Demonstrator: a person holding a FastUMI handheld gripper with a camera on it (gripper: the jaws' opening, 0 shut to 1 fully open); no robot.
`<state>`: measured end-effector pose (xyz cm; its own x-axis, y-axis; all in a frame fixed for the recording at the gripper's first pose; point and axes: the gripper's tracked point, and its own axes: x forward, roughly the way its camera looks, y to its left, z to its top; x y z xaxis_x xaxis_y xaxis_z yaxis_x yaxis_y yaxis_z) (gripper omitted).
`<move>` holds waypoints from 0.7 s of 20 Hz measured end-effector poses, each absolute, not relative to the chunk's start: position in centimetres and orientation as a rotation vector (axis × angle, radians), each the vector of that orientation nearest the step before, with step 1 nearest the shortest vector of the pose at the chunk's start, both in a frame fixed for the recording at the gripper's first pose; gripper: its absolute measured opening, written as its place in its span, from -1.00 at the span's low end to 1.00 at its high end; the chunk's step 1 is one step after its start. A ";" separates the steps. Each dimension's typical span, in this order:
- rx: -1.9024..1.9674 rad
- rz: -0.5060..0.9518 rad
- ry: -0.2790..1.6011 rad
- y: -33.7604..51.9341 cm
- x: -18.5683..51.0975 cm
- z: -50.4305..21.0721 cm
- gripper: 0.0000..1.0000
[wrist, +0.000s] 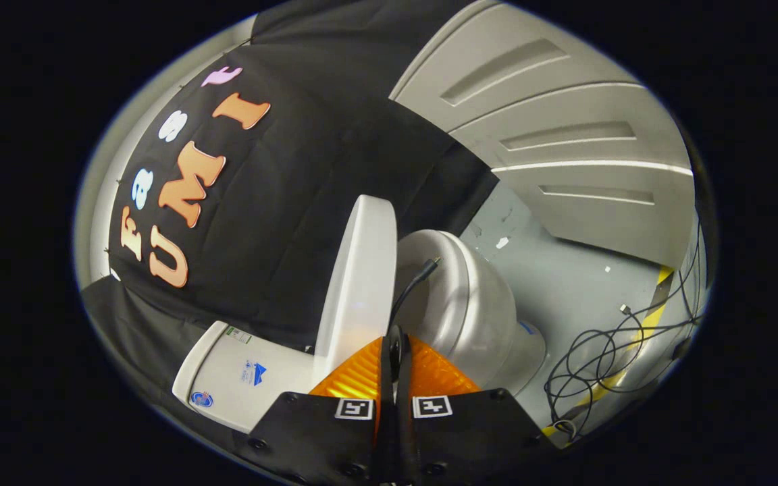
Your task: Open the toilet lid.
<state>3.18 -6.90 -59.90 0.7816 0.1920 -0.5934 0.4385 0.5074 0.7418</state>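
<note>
Two orange ribbed fingers (429, 371) of the hand-held gripper (396, 347) are lying pressed together, with only a thin dark seam between them; the tongs are clenched on nothing. A thin black cable (412, 283) is rising from between the fingertips and curving up in front of the bowl.

Just ahead of the fingertips, the white plastic toilet lid (362, 270) is standing raised, seen nearly edge-on and leaning back toward the white ceramic cistern (240, 374), which is backing onto the black cloth wall. Whether the lid is resting against the cistern cannot be told from this angle. The rounded white toilet bowl (470, 304) is sitting on the other side of the lid, on a grey floor (564, 283) where a tangle of dark cables (598, 364) is lying beside a yellow-and-black tape strip (659, 290). A pale panelled door (564, 135) is standing beyond.

Judged from the lid's position, the opening itself is looking complete or very nearly so, and the step in hand is appearing to be the release or retreat. The next move is calling for a straight withdrawal clear of the lid's edge, without nudging it forward, after confirming it is holding its stance unaided.
</note>
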 end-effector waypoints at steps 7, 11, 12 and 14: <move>0.959 -0.131 0.599 -5.0 5.8 -52.8 -0.85; 0.806 -0.089 0.632 -3.3 7.3 -49.2 -0.85; 0.764 -0.093 0.631 -3.1 7.8 -48.6 -0.85; 0.688 -0.126 0.626 -3.3 9.3 -48.0 -0.84</move>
